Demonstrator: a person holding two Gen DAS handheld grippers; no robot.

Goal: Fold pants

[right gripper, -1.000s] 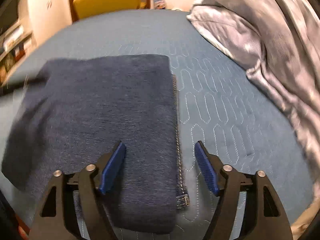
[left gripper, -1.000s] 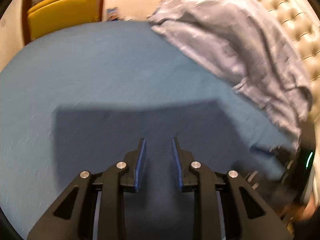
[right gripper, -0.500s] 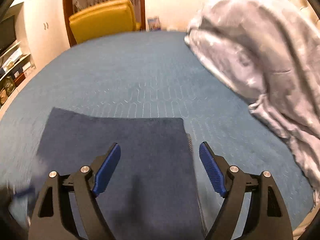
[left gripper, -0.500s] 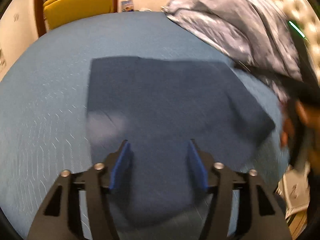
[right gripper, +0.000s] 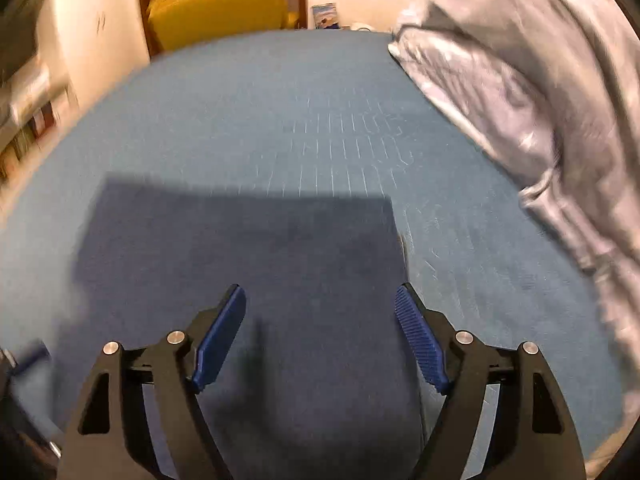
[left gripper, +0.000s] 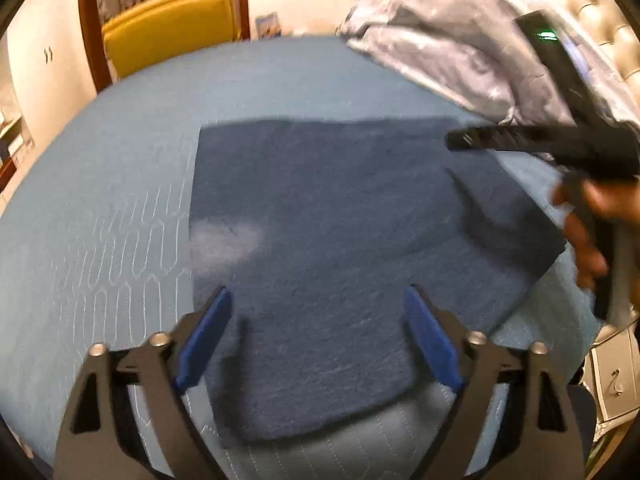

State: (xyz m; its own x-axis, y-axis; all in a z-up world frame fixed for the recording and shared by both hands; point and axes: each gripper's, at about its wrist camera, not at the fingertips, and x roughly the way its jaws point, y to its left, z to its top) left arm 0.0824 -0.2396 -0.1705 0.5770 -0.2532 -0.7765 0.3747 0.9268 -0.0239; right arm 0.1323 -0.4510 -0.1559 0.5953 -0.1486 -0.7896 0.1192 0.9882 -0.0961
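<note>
Most of the folding looks done, judging from how the cloth lies. Starting at the left of the left wrist view, the blue quilted bed (left gripper: 120, 184) is bare out beyond the left finger of the left tongs (left gripper: 316, 336), with a yellow chair (left gripper: 168, 28) far ahead past the bed's end. Those tongs are released, their blue pads spread wide and holding nothing, poised over the near part of the pants (left gripper: 328, 240). The pants lie flat on the bed directly ahead of and between the fingers as a dark navy, roughly rectangular packet with straight far and left edges; a pale blurred patch sits on the packet's left margin, and I cannot tell what it is. Toward the right of the left tongs, one corner of the cloth juts out at an angle, so the stack is not perfectly squared. Further right, the right tongs (left gripper: 476, 138) reach in above the packet's far right corner, gripped by a hand (left gripper: 588, 224), with a rumpled grey blanket (left gripper: 460, 48) behind them against a tufted headboard (left gripper: 596, 12). In the right wrist view the right tongs (right gripper: 320, 332) are likewise let go and empty, and the pants (right gripper: 248, 256) spread ahead and to the left of them, the right edge lying ahead of the right finger, bare bed beyond it. What seems left is at most squaring that stray corner, or one more fold if a smaller bundle is wanted.
</note>
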